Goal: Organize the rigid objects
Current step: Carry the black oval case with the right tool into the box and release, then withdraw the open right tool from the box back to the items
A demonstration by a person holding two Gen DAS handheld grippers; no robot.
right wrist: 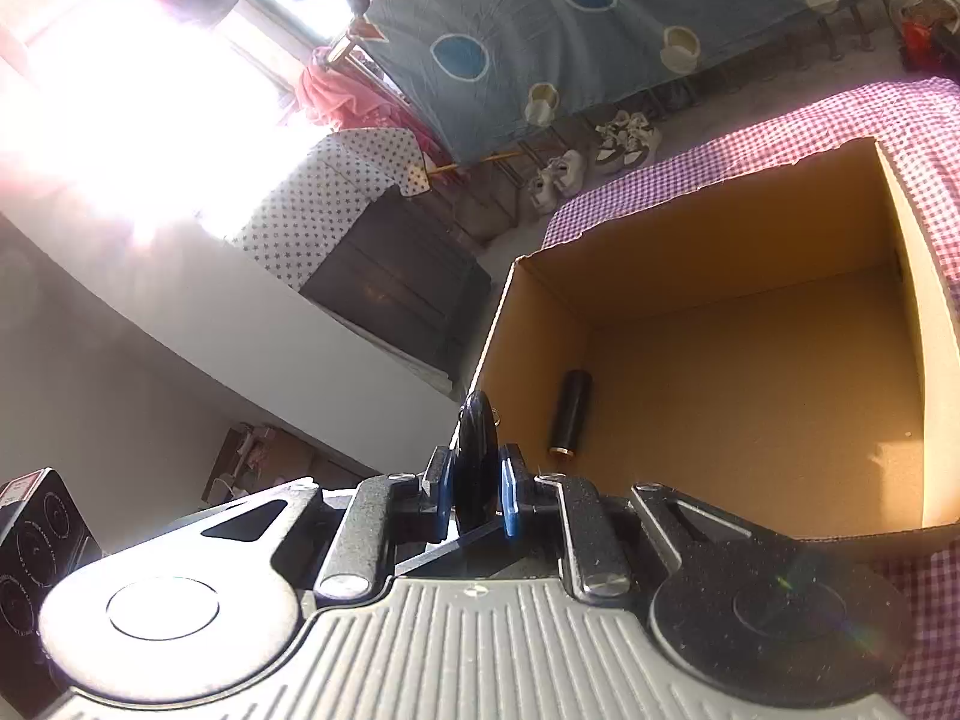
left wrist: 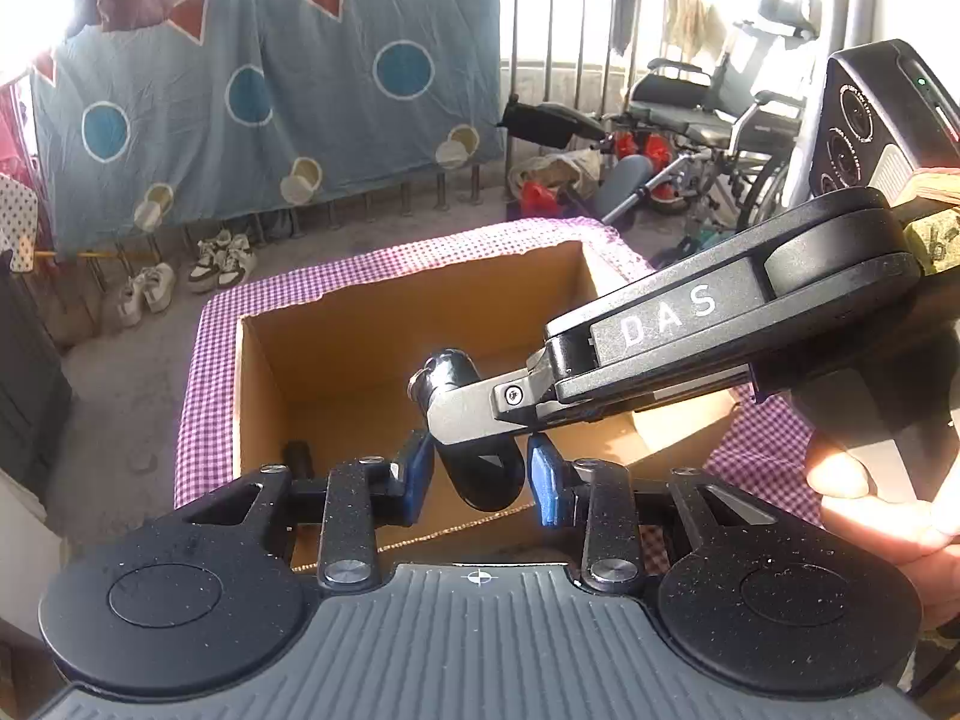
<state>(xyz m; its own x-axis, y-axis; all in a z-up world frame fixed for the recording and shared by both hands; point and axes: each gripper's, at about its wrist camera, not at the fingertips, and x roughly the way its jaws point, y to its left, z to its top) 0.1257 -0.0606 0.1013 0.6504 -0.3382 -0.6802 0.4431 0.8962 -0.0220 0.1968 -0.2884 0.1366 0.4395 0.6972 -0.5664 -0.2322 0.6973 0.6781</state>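
The left tongs point(left wrist: 480, 471) and right tongs point(right wrist: 477, 495) are both clenched on one black cylindrical object point(left wrist: 486, 474), steadied above the cardboard box point(right wrist: 708, 252) for deposit beside a black tube point(right wrist: 573, 414).

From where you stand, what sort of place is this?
Probably a home balcony or sunroom used for drying and storage: a patterned sheet hangs over a railing, sneakers sit below, and a wheelchair is parked.
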